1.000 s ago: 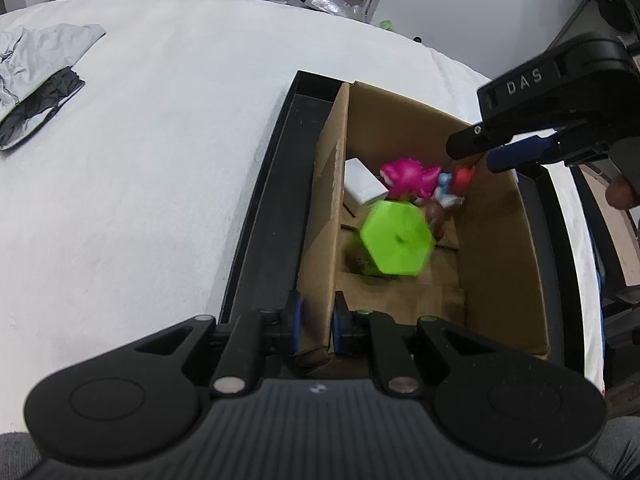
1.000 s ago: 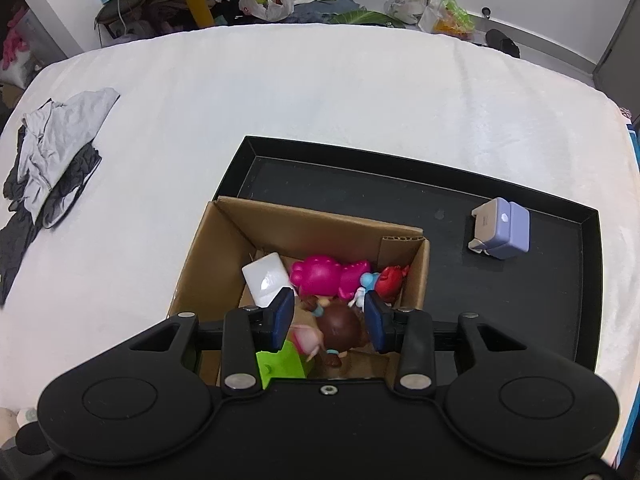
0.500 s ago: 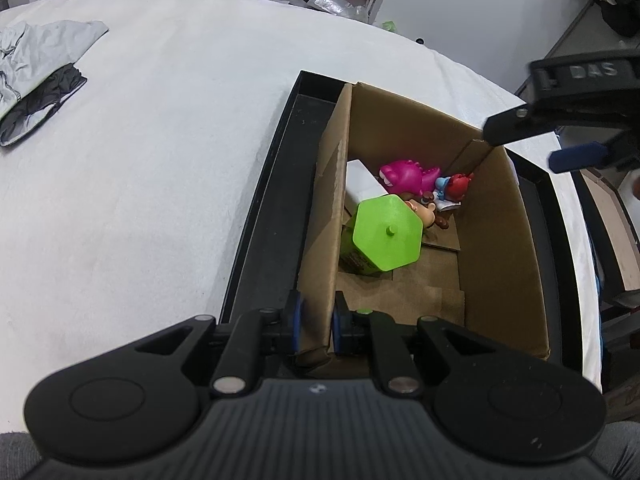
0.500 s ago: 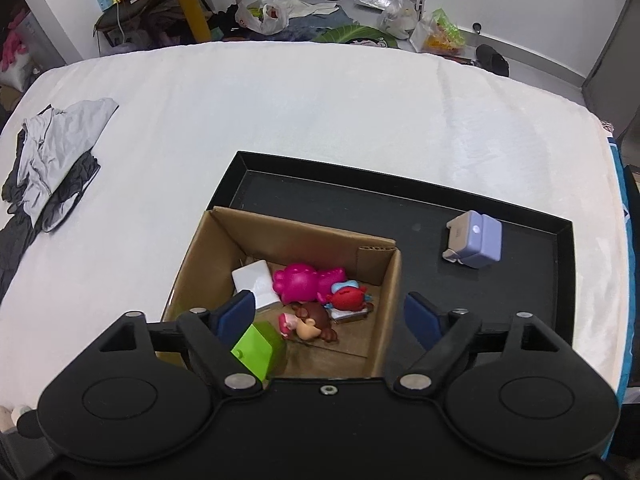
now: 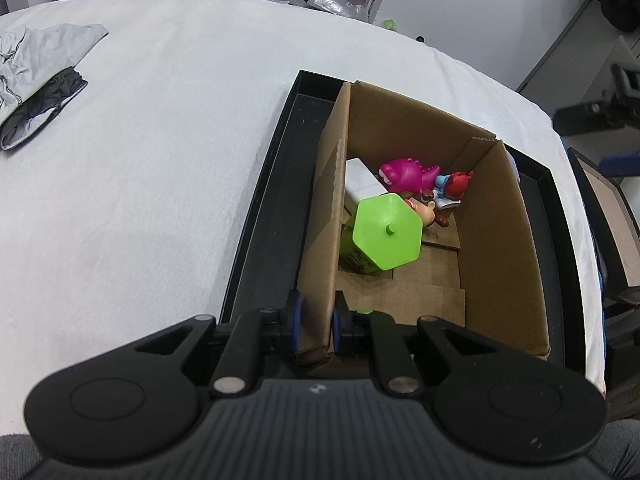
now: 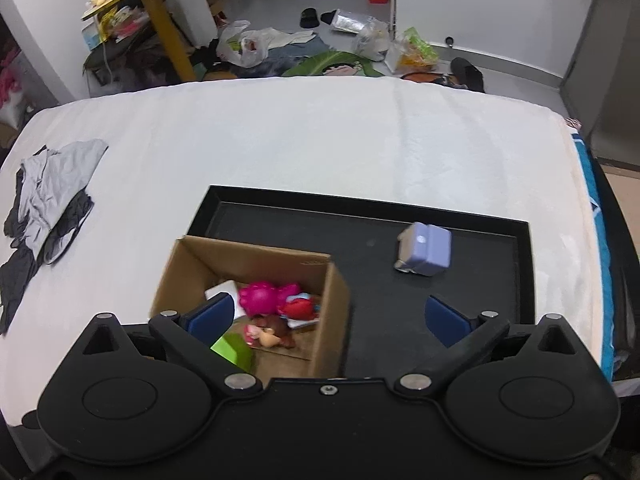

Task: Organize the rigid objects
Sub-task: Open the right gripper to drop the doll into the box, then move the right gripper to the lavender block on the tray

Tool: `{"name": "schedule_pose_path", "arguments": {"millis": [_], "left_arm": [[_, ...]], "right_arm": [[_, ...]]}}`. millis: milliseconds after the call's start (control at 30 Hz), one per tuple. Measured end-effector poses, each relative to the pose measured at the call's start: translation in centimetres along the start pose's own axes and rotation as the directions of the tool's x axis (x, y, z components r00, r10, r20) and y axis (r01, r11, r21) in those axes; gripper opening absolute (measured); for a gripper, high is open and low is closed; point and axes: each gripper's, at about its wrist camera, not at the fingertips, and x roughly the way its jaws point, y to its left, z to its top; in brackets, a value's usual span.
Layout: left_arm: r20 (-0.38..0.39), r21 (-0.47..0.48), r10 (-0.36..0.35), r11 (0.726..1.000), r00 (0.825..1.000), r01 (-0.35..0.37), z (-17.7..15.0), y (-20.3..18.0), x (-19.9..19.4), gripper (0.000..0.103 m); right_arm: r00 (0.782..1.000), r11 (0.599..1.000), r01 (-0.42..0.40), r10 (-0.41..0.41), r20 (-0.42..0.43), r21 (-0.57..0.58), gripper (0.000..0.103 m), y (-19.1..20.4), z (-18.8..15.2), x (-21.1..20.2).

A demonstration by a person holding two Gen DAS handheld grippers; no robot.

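Observation:
An open cardboard box (image 5: 496,216) stands at the left end of a black tray (image 5: 280,208). My left gripper (image 5: 315,320) is shut on the box's near left wall. Inside lie a green hexagonal box (image 5: 386,236), a white box (image 5: 360,182), a pink dinosaur toy (image 5: 402,174), a red toy (image 5: 456,186) and a brown-haired doll (image 5: 424,210). My right gripper (image 6: 328,316) hovers above the box's right wall (image 6: 332,308), its jaws opening wide and holding nothing. A lavender cube (image 6: 426,248) sits on the tray (image 6: 480,280), beyond the right finger.
The tray lies on a white bedcover (image 6: 320,140). A heap of grey and black clothes (image 6: 52,192) is at the far left. Beyond the bed, the floor holds bags and a yellow table leg (image 6: 168,32). The bed's edge drops off at the right.
The right gripper let go of the doll, opened wide and drew up and away to the right. The doll now lies in the box. The left gripper kept its grip and place.

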Motion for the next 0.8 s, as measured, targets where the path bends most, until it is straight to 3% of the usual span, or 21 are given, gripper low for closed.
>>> {"name": "schedule_pose_path", "arguments": {"millis": [800], "left_arm": [[-0.017, -0.03, 0.03, 0.999, 0.999, -0.03, 0.2, -0.1, 0.3, 0.013]], "right_arm": [[0.996, 0.987, -0.083, 0.086, -0.016, 0.137, 0.102, -6.8, -1.7, 1.9]]}}
